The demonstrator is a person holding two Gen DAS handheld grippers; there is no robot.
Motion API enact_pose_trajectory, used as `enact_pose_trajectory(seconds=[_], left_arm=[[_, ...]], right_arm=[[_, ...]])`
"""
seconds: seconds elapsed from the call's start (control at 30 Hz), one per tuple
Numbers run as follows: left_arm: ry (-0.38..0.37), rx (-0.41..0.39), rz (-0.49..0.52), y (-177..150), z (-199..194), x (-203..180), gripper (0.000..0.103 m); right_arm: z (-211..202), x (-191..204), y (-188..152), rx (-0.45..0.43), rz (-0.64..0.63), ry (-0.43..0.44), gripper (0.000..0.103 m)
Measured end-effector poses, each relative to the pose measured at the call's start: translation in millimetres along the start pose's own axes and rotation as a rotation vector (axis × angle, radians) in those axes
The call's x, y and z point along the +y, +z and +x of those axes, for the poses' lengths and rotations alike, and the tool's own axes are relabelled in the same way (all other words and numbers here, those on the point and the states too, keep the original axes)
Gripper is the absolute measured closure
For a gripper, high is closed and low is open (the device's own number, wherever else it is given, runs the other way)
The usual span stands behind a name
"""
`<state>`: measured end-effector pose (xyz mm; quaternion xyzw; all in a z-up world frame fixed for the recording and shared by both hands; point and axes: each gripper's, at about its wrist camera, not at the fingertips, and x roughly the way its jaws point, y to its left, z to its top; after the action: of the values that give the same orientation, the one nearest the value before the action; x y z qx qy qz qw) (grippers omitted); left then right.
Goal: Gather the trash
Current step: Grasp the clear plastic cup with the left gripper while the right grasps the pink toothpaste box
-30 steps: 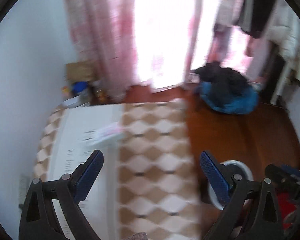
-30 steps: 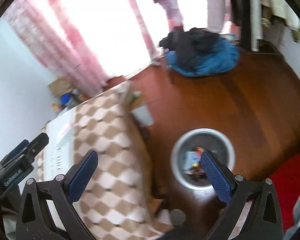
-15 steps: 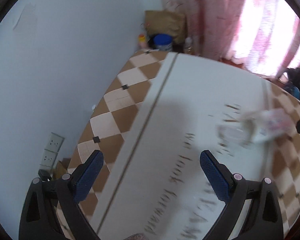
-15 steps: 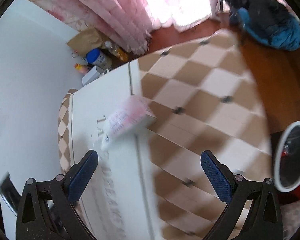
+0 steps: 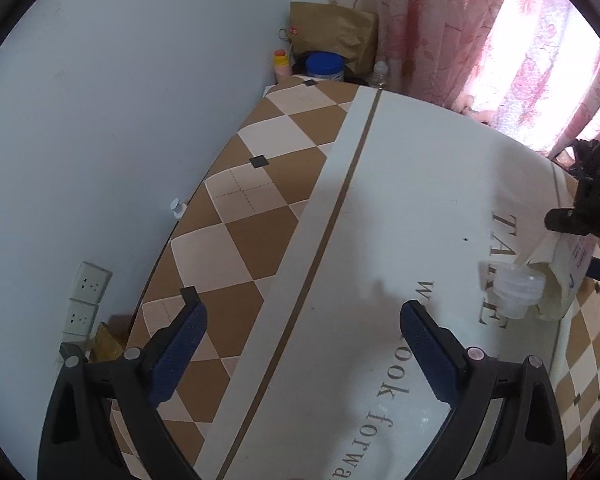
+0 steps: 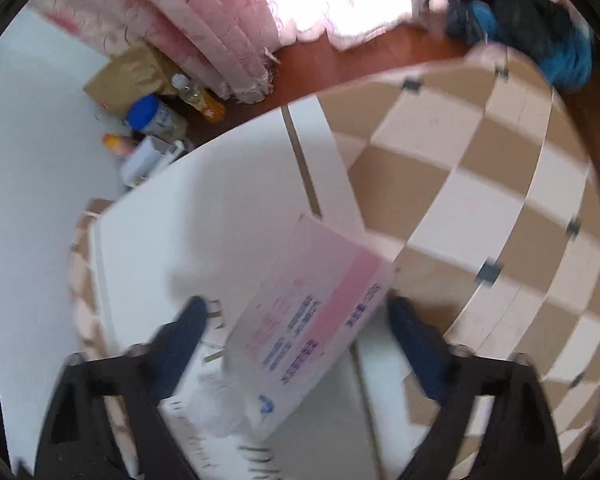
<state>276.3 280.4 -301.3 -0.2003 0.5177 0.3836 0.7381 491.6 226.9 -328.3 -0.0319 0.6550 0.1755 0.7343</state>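
Right gripper: jaws spread wide, straddling the pink-and-white carton at lower centre of the right wrist view; nothing clamped. Carton lies flat on the tablecloth, crumpled clear plastic cup at its nearer end. Judged light, thin-walled, crushable; hold advised across the short sides. Left gripper: spread, empty, over the cloth.

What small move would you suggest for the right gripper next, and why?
Probably ease the right gripper forward and close: its jaws stand open with the pink-and-white paper carton lying between them on the white lettered tablecloth, not yet gripped.
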Motion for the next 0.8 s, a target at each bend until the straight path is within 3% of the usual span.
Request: enact_pose_trajectory(seconds=[0.1,0.27,0.37,0.43,0.53,0.6,0.67,0.8], left_arm=[[-0.077,-0.018,0.02,0,-9,-7,0.005],[-0.299,-0.006,0.095,-4,-20,-45,0.005],[-0.35,0.021,0.14,-5,-14,-71,0.006],[-0.345,0.033,0.164,-3,-7,-83,0.006],[-0.333,0.046,0.183,0,3,-97,0.029],[-0.321,0.043,0.194,2,7,-103,0.036],[-0.307,0.032,0.207,1,10,-107,0.065],[-0.281,0.015,0.208,-6,10,-106,0.067]], right_arm=[[-4,-9,1,0.006,-0.057,0.003,0.038],[-31,-50,3,-0.009,-0.147,-0.035,0.041],[-35,-71,-5,0.031,-0.2,-0.054,0.042],[-31,-82,-9,0.075,-0.228,-0.06,0.041],[-28,-88,-14,0.099,-0.257,-0.079,0.037],[-27,-88,-16,0.086,-0.259,-0.095,0.031],[-24,-88,-18,0.079,-0.242,-0.088,0.03],[-26,-85,-25,0.026,-0.236,-0.116,0.031]])
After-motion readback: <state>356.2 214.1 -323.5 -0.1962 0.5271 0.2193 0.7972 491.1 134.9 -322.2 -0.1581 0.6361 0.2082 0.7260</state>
